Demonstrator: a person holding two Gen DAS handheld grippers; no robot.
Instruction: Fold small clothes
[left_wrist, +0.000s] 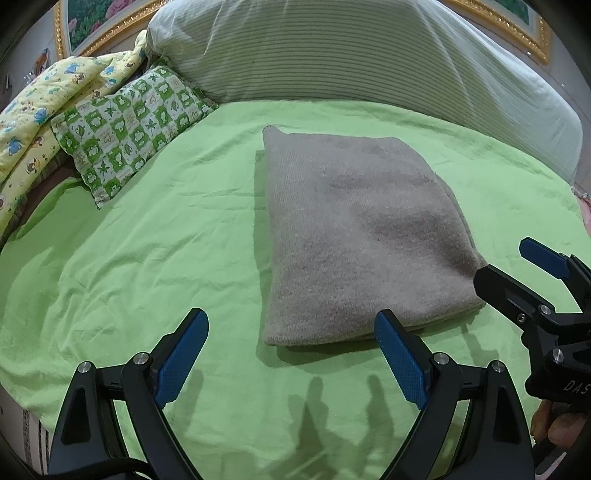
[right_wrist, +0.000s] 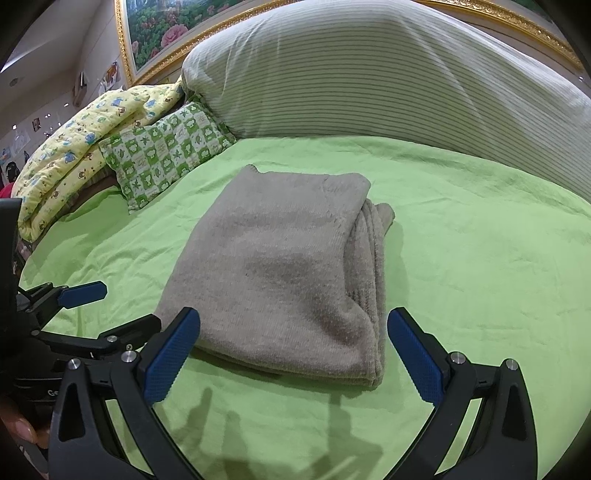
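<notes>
A grey knitted garment (left_wrist: 354, 236) lies folded into a thick rectangle on the green bedsheet (left_wrist: 147, 258). It also shows in the right wrist view (right_wrist: 280, 273), with stacked folded layers along its right edge. My left gripper (left_wrist: 291, 328) is open and empty, just in front of the garment's near edge. My right gripper (right_wrist: 293, 325) is open and empty, its jaws either side of the garment's near right corner, above the sheet. The right gripper (left_wrist: 513, 269) shows at the right edge of the left wrist view. The left gripper (right_wrist: 122, 306) shows at the left of the right wrist view.
A large striped pillow (left_wrist: 351, 55) lies across the back of the bed. A green patterned small pillow (left_wrist: 129, 125) and a yellow printed quilt (left_wrist: 48, 96) lie at the back left. A gold-framed floral picture (right_wrist: 159, 26) hangs behind.
</notes>
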